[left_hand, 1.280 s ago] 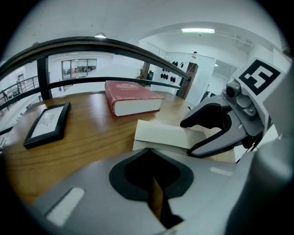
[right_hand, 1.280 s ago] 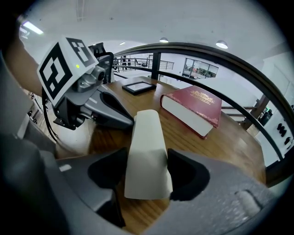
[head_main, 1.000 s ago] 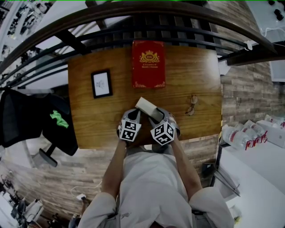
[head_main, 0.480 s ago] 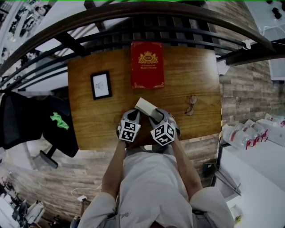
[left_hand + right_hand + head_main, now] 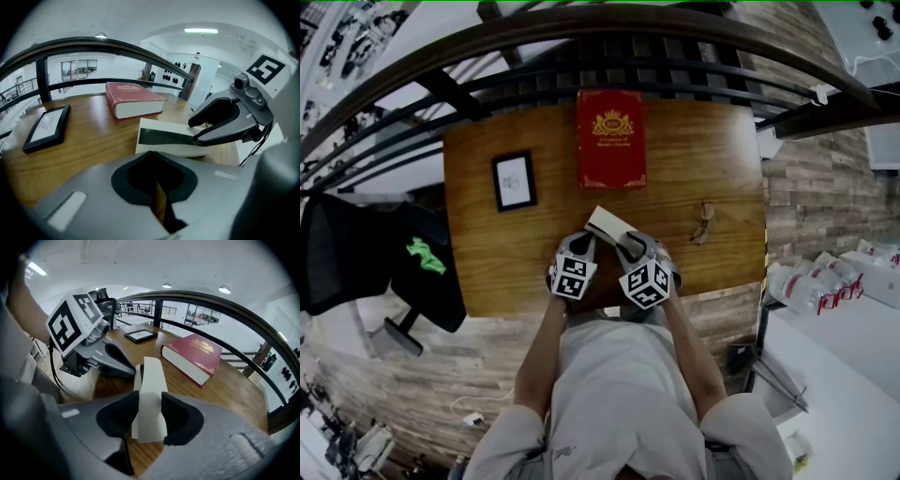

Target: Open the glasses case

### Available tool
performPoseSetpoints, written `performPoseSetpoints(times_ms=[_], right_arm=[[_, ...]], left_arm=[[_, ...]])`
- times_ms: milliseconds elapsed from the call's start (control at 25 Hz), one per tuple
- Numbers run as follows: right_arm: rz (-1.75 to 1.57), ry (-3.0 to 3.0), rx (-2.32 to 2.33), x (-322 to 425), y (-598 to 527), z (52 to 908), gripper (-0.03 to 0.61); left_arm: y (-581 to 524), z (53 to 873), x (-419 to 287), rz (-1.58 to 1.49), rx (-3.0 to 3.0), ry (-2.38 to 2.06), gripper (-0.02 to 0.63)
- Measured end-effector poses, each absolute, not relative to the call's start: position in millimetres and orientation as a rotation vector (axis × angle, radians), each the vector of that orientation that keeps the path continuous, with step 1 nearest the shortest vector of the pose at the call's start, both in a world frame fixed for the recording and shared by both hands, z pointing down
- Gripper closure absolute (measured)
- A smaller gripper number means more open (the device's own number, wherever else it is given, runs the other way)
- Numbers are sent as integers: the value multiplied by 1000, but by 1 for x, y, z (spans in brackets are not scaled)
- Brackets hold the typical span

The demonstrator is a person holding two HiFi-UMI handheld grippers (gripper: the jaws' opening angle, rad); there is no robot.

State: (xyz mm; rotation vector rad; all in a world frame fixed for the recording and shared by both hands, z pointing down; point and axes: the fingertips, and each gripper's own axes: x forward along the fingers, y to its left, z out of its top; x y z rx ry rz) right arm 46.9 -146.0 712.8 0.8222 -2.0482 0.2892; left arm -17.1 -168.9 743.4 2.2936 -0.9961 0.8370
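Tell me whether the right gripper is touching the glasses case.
Touching. The right gripper view shows the right gripper with both jaws pressed against opposite sides of the glasses case, with no gap on either side.

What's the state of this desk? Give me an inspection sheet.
Surface: wooden table, nothing spilled.
Job's things: glasses case, cream with a dark band along its side.
Clutter: red book, picture frame, glasses.
Grippers: right gripper shut on the glasses case; left gripper shut, tips beside the glasses case.
Cables: thin wire hanging off the right gripper.
Surroundings: dark railing beyond the table, black garment on a chair.
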Motion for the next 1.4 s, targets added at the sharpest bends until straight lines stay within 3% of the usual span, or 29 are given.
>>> performPoseSetpoints(times_ms=[480,1400], right_arm=[[268,-2063,872,52,-154,702,506],[265,-2052,937,74,-184,699,548]], left_arm=[[-169,744,-17,842,2300,-988,594],[-169,744,-18,838,2292,-1000,594]])
